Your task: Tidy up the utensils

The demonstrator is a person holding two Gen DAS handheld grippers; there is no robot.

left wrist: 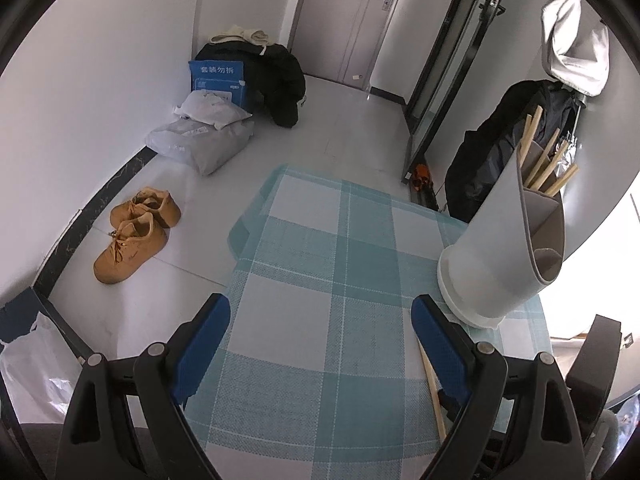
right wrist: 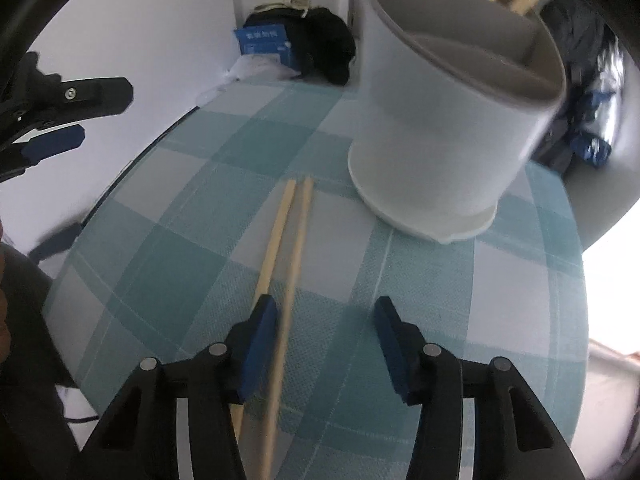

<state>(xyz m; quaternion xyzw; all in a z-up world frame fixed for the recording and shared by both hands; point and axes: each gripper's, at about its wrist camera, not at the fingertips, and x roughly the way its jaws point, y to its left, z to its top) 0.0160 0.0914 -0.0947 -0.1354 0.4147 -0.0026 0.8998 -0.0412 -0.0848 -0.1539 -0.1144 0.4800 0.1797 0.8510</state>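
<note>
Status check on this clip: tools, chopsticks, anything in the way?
Left tool open, empty. Right tool open, one of two loose chopsticks between its pads, ungripped. Holder stands just beyond; path clear.

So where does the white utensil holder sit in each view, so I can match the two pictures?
Left wrist view: the white utensil holder stands at the right, on the checked tablecloth, chopsticks sticking out of it.
Right wrist view: it stands at the upper right, past the two loose chopsticks.
Shared landmark: the blue package on the floor by the wall.
</note>
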